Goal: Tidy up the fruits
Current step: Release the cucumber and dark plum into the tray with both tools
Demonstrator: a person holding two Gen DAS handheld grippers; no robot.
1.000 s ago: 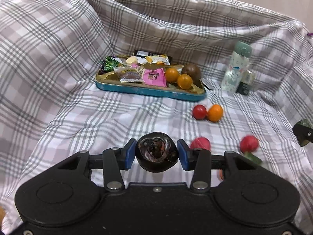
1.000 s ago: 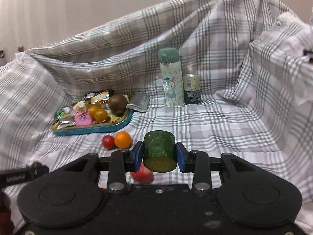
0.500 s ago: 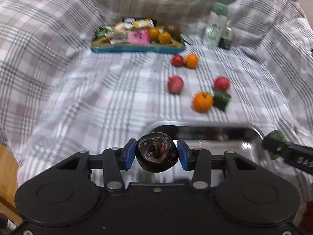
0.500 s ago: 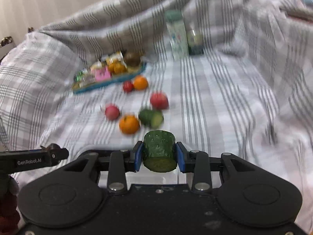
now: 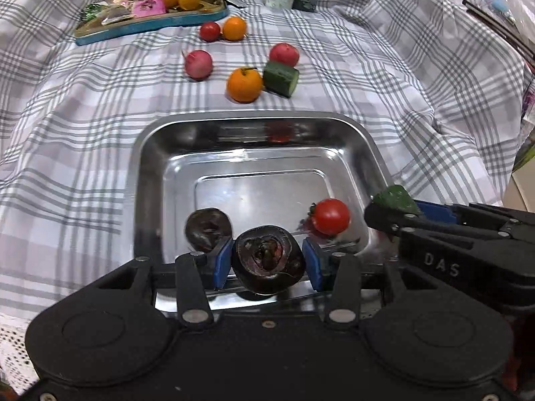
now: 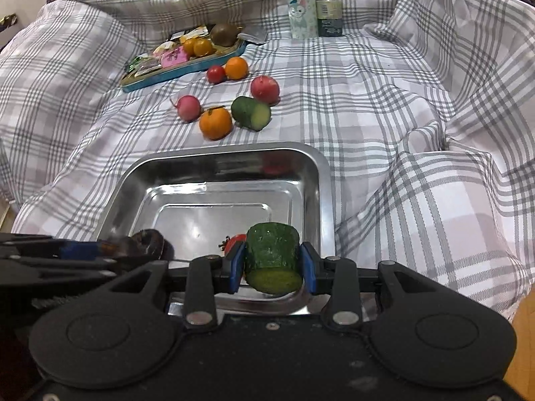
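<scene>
Plaid sheet (image 5: 367,77): steel tray (image 5: 140,153), loose fruit.

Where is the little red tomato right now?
The tomato lies inside the steel tray, near its right wall in the left wrist view, beside a dark fruit.

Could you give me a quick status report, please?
Left tool shut on dark purple round fruit. Right tool shut on green cucumber chunk. Both over steel tray; nothing blocking.

- Plaid bedsheet (image 6: 384,107) covers the whole surface.
- Teal snack tray (image 6: 160,77), at ten o'clock, holds a pink packet (image 6: 174,56) among wrapped sweets.
- Cartoon-printed bottle (image 6: 301,10) at twelve o'clock, dark can (image 6: 329,16) just beside it.
</scene>
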